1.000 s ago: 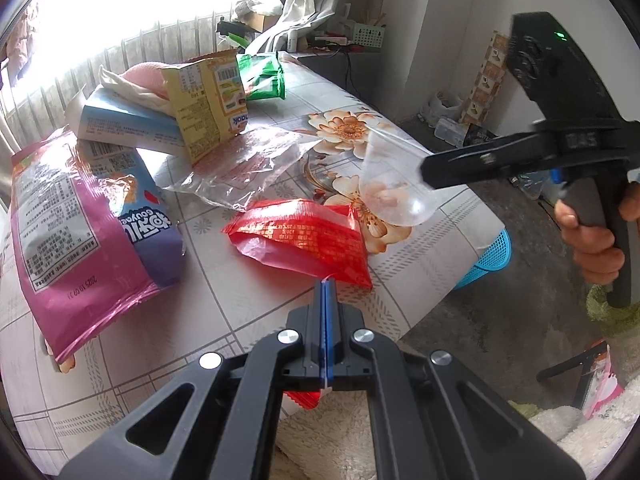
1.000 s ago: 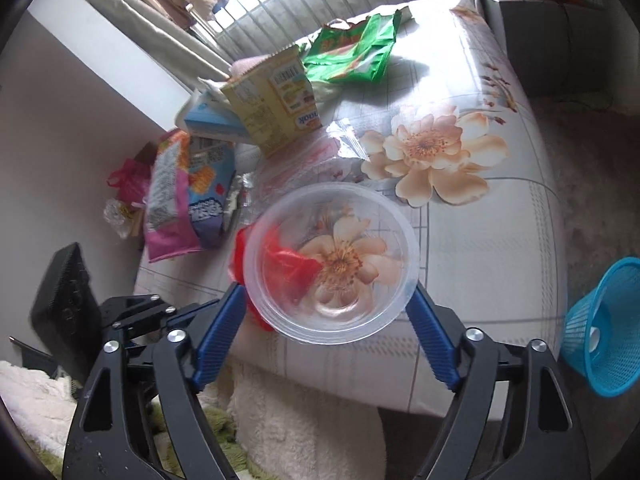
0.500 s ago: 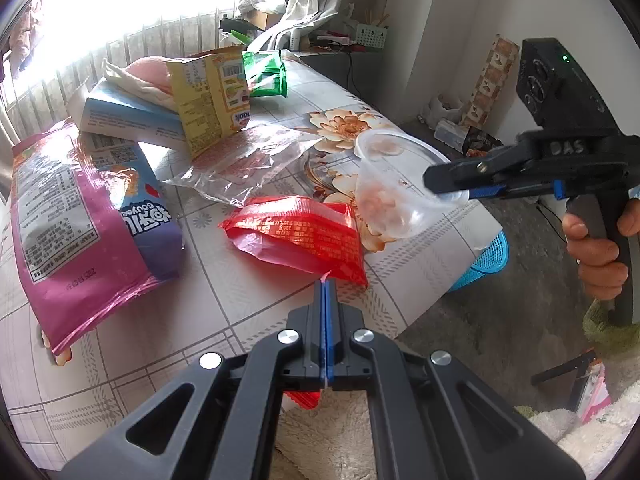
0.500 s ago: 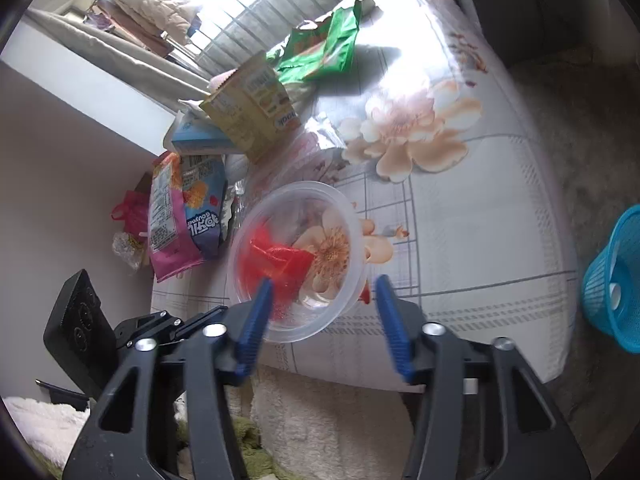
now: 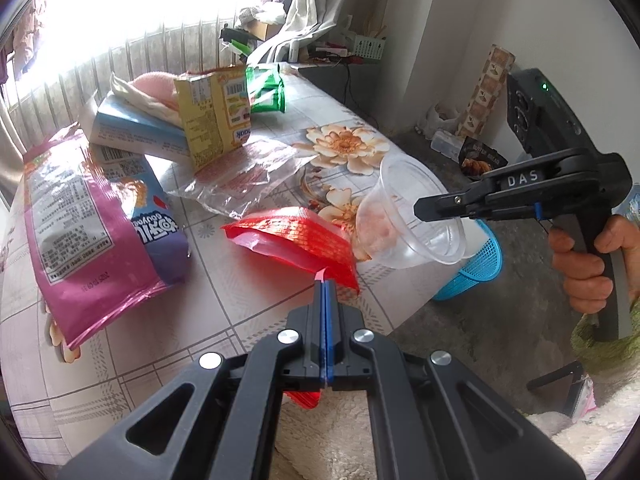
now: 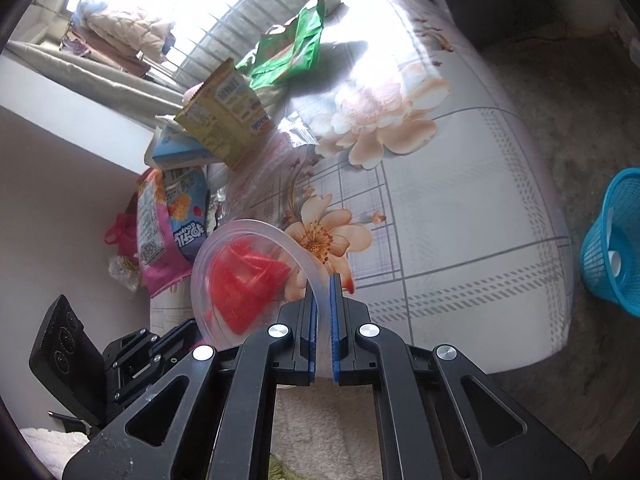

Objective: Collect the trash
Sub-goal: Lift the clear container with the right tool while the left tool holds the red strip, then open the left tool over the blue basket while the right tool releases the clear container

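Observation:
A clear plastic cup (image 5: 400, 216) hangs tilted over the table's near edge. My right gripper (image 5: 418, 212) is closing its jaws on the cup's rim, and the wall sits pinched between the blue pads (image 6: 312, 320). In the right wrist view the cup (image 6: 240, 280) hangs left of the right gripper (image 6: 323, 284). A red wrapper (image 5: 296, 236) lies at the table edge. My left gripper (image 5: 325, 284) is shut on its near corner, and a red scrap shows under the jaws.
The floral-cloth table (image 6: 460, 200) carries a pink snack bag (image 5: 72, 208), a yellow box (image 5: 212, 116), a green bag (image 5: 264, 88) and a clear plastic bag (image 5: 248, 172). A blue basket (image 6: 612, 240) stands on the floor beside the table. A hand (image 5: 584, 256) grips the right handle.
The right jaws went from wide around the cup's sides to pinched on its rim. The right gripper rolled and the cup tipped leftward. The left gripper stayed shut and still.

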